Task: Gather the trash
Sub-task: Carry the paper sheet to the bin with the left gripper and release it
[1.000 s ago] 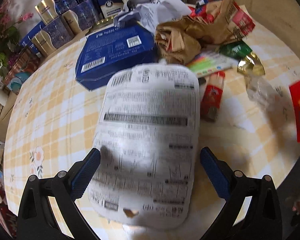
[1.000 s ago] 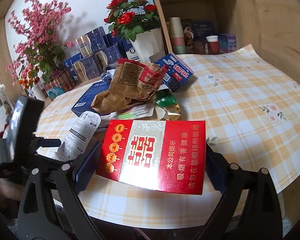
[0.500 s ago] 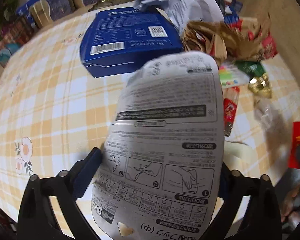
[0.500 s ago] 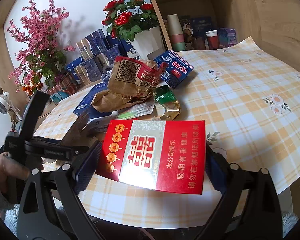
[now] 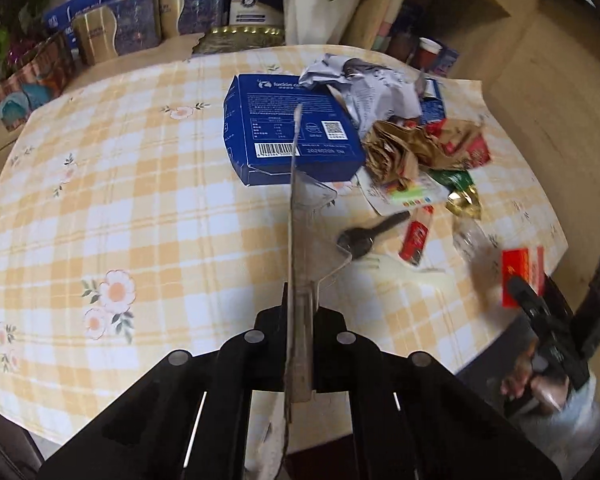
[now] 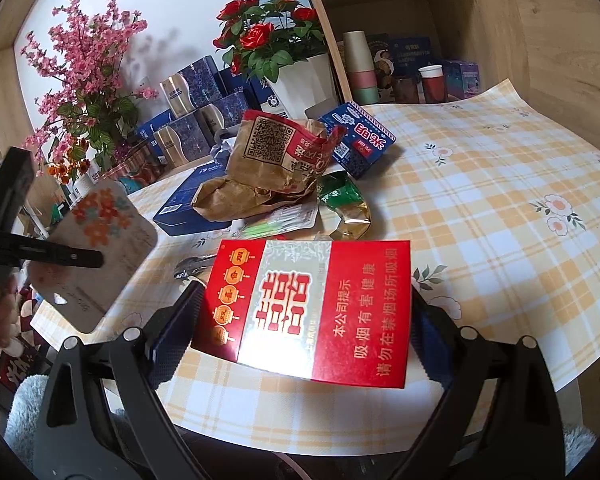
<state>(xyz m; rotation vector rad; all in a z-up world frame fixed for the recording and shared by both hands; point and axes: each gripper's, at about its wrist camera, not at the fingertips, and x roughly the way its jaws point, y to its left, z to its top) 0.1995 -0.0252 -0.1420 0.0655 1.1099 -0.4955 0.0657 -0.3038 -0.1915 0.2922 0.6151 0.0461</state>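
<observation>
My left gripper (image 5: 298, 320) is shut on a flat printed package card (image 5: 296, 264), held edge-on above the checked table; in the right wrist view the card (image 6: 100, 256) shows its flowered face at the left. My right gripper (image 6: 304, 320) is shut on a red cigarette carton (image 6: 312, 308), held near the table's front edge; the carton also shows in the left wrist view (image 5: 522, 272). More trash lies in a pile: a blue box (image 5: 288, 136), a crumpled brown paper bag (image 6: 268, 168), crumpled white paper (image 5: 372, 88), a green-gold wrapper (image 6: 344, 208) and a small red packet (image 5: 416, 236).
A black spoon (image 5: 368, 236) lies on the yellow checked tablecloth (image 5: 140, 208). Blue gift boxes (image 6: 196, 92), a rose pot (image 6: 300, 80) and pink flowers (image 6: 84, 72) stand at the back. A wooden shelf with cups (image 6: 396, 68) is at the back right.
My left gripper has shut on the package card, lifted it off the table and turned it edge-on. The right gripper still holds the red carton in much the same place.
</observation>
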